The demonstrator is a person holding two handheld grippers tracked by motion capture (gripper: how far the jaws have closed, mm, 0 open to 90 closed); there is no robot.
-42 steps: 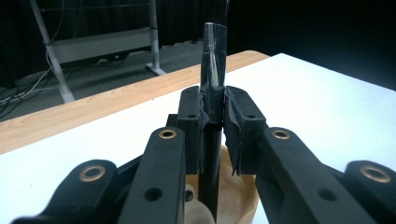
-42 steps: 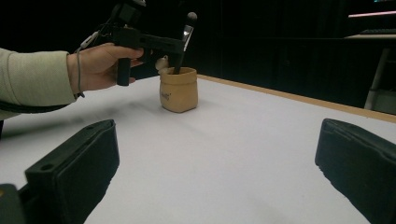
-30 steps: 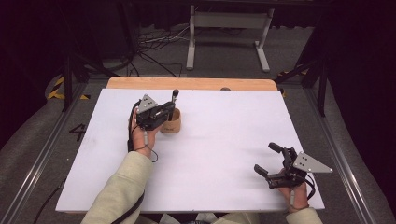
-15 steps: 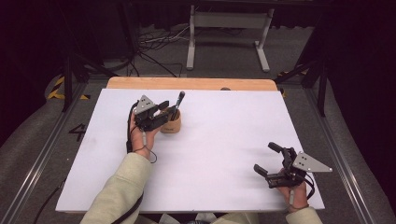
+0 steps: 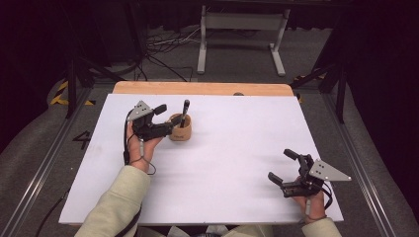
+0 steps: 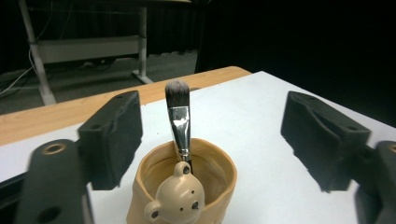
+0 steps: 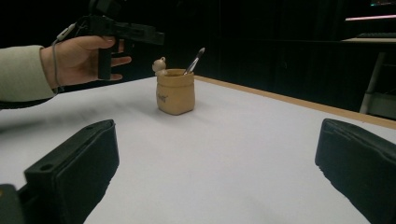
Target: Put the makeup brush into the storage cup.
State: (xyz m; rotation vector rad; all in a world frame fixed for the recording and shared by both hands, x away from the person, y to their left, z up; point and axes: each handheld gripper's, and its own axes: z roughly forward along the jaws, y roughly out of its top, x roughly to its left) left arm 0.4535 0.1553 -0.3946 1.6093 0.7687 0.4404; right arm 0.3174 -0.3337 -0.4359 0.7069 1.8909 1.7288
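At the near edge of the white table top [image 5: 222,173] the right gripper [image 5: 286,166] rests low on the sheet, jaws spread wide with nothing between them. Farther in and to the left, the left gripper [image 5: 169,114] hovers just beside a tan ceramic cup [image 5: 181,129] with a small bear figure [image 6: 180,196] on its rim. Its jaws have just been opening and now stand wide apart, released, with nothing pressed between the pads. A makeup brush [image 6: 179,122] stands in the cup, bristles up, leaning on the rim. Beyond the white sheet a strip of bare wooden tabletop [image 5: 197,89] shows. Behind it lie grey carpet [image 5: 237,54], loose cables [image 5: 163,44] and a white metal stand [image 5: 242,29] against dark curtains.
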